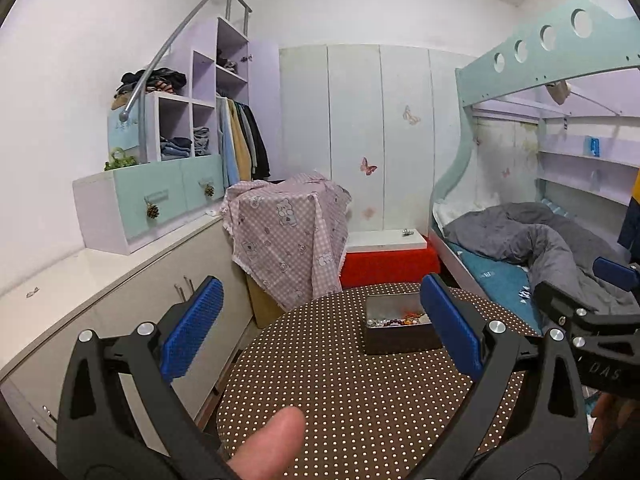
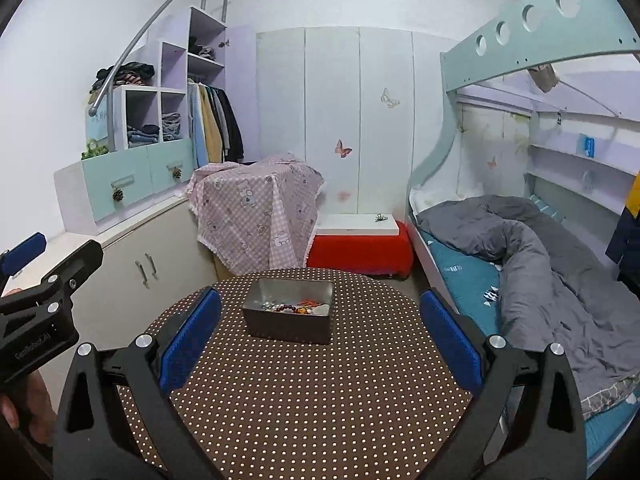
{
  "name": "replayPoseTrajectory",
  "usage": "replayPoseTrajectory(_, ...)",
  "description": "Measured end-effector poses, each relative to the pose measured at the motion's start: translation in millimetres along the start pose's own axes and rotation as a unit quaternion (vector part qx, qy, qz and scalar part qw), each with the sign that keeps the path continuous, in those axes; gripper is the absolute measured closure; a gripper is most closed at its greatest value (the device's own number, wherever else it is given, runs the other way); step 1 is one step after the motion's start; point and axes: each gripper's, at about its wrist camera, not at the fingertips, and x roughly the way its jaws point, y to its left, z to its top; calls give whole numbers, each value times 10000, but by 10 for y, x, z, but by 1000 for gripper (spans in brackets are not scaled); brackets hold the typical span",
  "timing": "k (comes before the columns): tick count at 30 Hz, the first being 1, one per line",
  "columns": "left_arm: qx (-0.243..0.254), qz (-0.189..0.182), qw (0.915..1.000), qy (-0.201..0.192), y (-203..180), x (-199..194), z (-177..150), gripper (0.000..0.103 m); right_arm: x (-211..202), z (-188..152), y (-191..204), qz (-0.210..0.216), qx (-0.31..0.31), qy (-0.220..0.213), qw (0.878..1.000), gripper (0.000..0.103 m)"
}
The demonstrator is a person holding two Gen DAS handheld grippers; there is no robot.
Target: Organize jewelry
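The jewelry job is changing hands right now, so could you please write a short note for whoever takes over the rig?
Left gripper: open, empty, held above the near side of the round dotted table.
Right gripper: open, empty, also above the table, beside the left one.
The metal tin sits on the far half of the table, with beads and other small jewelry jumbled inside; single pieces are too small to tell apart.
Done: nothing visible; no piece lies outside the tin.
Left: the whole sorting. Nothing else stands on the table.

A round table [image 2: 320,400] in a brown dotted cover carries one metal tin [image 2: 289,322] holding what look like beads.
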Motion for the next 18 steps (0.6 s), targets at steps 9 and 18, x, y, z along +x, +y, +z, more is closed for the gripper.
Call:
replayPoseTrajectory(9, -61, 22, 10000, 71, 24, -67, -98, 6, 8, -84, 120, -37, -146, 42, 9999, 7)
replayPoseTrajectory(18, -141, -2, 9999, 72, 19, -99, -111, 6, 21, -119, 129, 25, -152, 89, 9998, 7)
